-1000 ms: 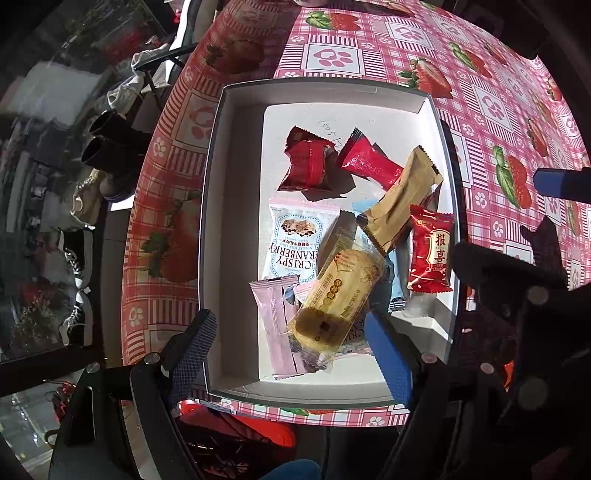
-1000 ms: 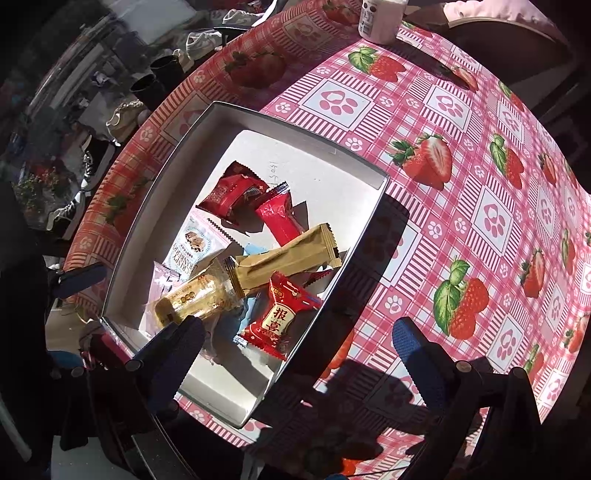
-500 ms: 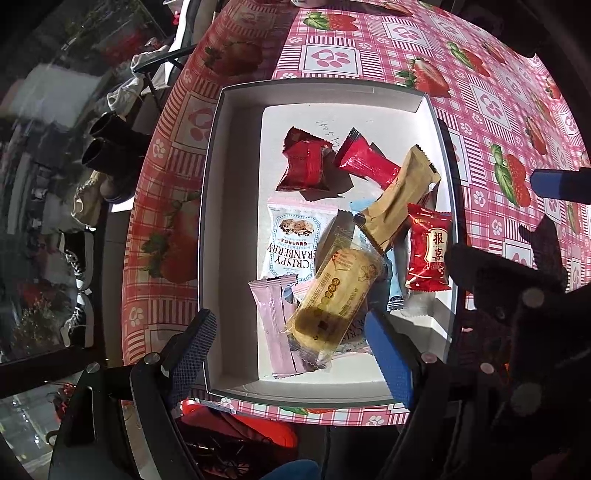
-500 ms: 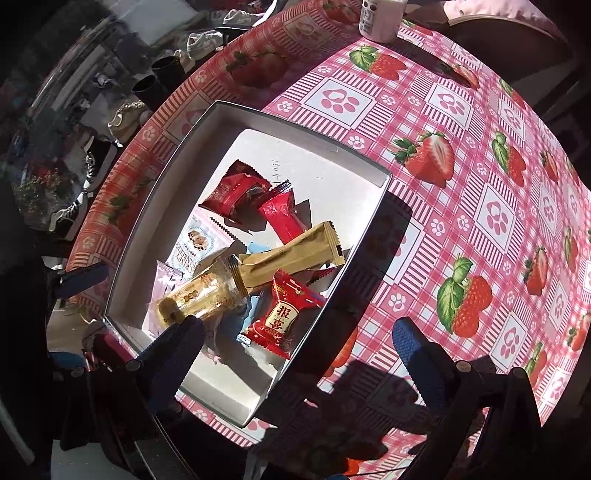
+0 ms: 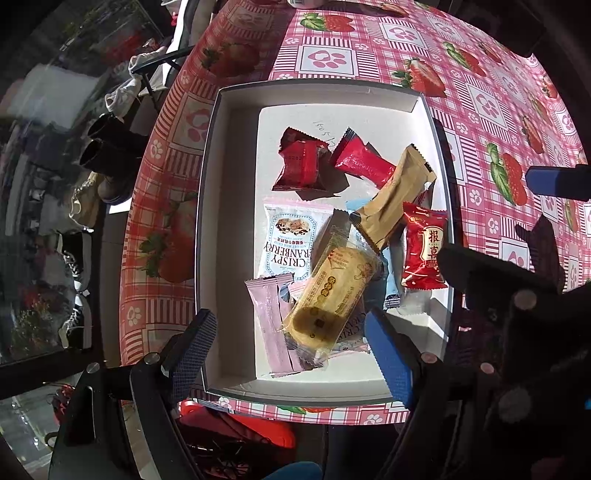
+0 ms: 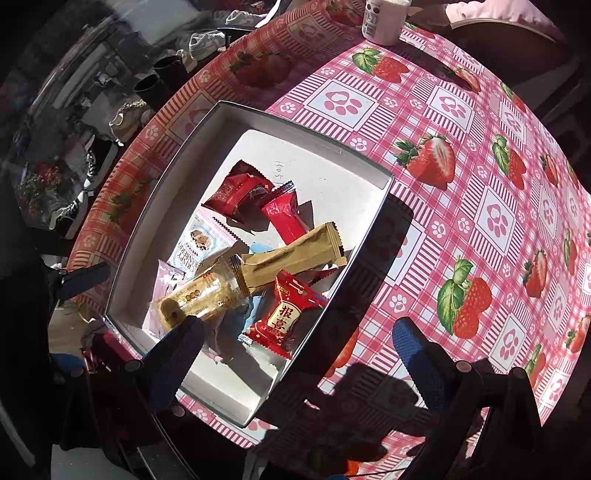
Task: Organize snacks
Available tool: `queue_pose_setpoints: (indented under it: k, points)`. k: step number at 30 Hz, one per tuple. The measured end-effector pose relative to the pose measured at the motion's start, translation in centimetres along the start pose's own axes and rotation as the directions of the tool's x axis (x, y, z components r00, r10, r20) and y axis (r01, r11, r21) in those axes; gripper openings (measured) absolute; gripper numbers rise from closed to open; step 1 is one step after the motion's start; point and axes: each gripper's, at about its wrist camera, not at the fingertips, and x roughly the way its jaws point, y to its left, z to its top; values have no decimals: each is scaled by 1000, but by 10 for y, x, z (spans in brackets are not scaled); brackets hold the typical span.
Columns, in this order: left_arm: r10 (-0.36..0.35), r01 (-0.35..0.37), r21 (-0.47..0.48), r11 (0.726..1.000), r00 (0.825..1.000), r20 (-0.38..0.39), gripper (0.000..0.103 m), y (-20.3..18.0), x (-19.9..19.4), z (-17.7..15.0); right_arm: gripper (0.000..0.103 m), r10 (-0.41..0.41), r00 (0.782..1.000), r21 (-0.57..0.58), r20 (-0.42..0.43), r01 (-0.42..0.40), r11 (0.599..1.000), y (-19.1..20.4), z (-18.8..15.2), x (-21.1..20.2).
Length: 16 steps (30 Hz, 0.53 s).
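A shallow white box (image 5: pixel 208 221) on the table holds loose snack packets. Among them are a dark red packet (image 5: pixel 301 166), a bright red one (image 5: pixel 362 162), a tan bar (image 5: pixel 395 195), a red packet with gold characters (image 5: pixel 424 251), a white Crispy Cranberry pack (image 5: pixel 288 240), a pink pack (image 5: pixel 273 325) and a clear yellow pastry pack (image 5: pixel 332 295). My left gripper (image 5: pixel 291 354) hangs open above the box's near end, over the pastry pack, holding nothing. My right gripper (image 6: pixel 295 358) is open and empty over the box's near right wall (image 6: pixel 332 295), beside the red character packet (image 6: pixel 286 314).
A pink strawberry tablecloth (image 6: pixel 461 184) covers the table to the right of the box. A white bottle (image 6: pixel 384 18) stands at the far edge. The table's left edge drops to a floor with shoes (image 5: pixel 77 266). The right gripper's dark body (image 5: pixel 517 295) stands close by the box.
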Motion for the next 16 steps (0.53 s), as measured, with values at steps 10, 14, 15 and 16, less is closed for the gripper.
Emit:
queue_pose_setpoints:
  k: [10,14,15,16]
  points:
    - [4,-4,-15,1000,1000,-4,85,3,2,1,102,1,1000,-5,-6,-1,1000,1,-1,2]
    - [-30,33,-37,999,997,67,85,9,-7,-1,102,2,1000,-10,-8,-2,1000,3,-1,2]
    - [-31,34,-35,999,997,75,85,9,-8,-1,102,2,1000,-10,-8,-2,1000,3,-2,2]
    - [-26,28,-31,999,997,69,85,8,-8,0,102,2,1000,-10,-7,-2,1000,3,-2,2]
